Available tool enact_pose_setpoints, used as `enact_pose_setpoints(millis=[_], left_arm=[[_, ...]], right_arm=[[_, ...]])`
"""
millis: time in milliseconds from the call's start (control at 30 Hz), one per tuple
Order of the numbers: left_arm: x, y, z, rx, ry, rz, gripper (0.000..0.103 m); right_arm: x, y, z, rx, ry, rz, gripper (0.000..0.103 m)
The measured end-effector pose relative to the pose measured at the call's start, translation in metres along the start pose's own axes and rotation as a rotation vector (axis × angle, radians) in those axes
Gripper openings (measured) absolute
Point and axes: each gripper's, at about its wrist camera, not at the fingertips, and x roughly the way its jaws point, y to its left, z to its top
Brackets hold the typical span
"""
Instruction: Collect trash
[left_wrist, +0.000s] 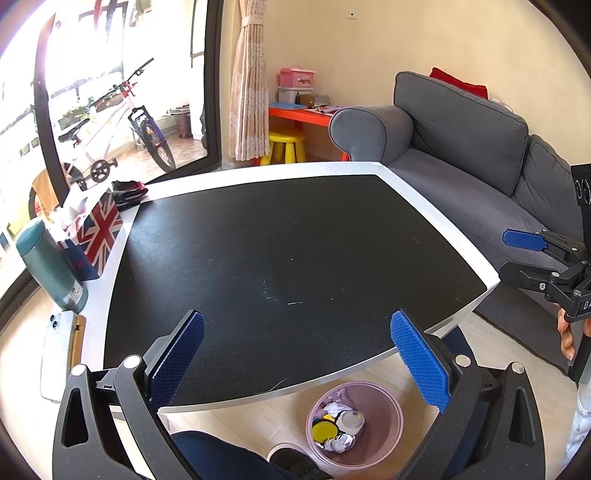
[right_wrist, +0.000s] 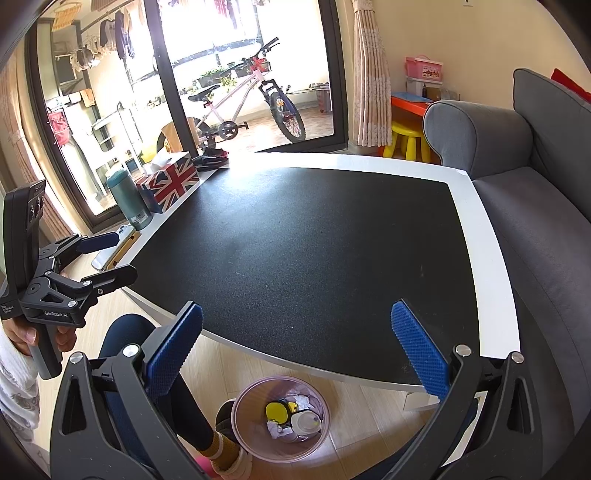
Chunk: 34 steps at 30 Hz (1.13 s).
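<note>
A pink translucent trash bin (left_wrist: 384, 406) stands on the floor by the table's near edge; it also shows in the right wrist view (right_wrist: 251, 435). Inside lie crumpled paper, a yellow lid (left_wrist: 324, 430) and a small white cup (right_wrist: 303, 421). My left gripper (left_wrist: 295, 350) is open and empty, above the near edge of the black-topped table (left_wrist: 277, 240). My right gripper (right_wrist: 295, 347) is open and empty over the same edge. Each gripper shows in the other's view, the right (left_wrist: 511, 254) and the left (right_wrist: 110, 254), both open.
A Union Jack tissue box (right_wrist: 171, 181), a teal bottle (right_wrist: 129, 199), a phone (left_wrist: 55, 354) and dark gloves (right_wrist: 210, 160) sit along the table's left rim. A grey sofa (left_wrist: 461, 147) stands to the right. The person's legs (right_wrist: 173, 391) are beside the bin.
</note>
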Motion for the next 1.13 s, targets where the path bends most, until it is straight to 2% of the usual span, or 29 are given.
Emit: enact_pose_setpoints(millis=[1133], left_arm=[[0.0008, -0.0041, 0.0019, 0.008, -0.005, -0.004, 0.097]], right_arm=[[0.0033, 0.0025, -0.0025, 0.001, 0.006, 0.005, 0.100]])
